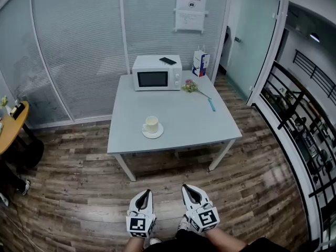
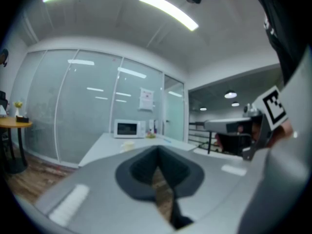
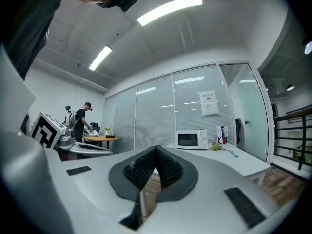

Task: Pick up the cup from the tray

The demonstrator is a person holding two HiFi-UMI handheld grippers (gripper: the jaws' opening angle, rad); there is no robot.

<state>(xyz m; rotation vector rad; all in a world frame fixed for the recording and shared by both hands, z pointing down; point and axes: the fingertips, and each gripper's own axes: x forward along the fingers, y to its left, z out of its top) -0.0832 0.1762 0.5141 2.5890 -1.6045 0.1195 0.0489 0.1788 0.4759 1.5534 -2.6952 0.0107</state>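
Your cup (image 1: 151, 124) is small and pale cream, and it stands upright with its mouth open to the top, just left of the middle of the head view. It sits on the tray (image 1: 159, 134), a round, white, saucer-like dish whose rim shows around the cup's base, most of all at the lower right. You cannot make out a handle from here. Both rest on the grey table (image 1: 184, 114), in its near left part, close to the front edge. In the left gripper view the cup is only a small pale blur a little left of centre.
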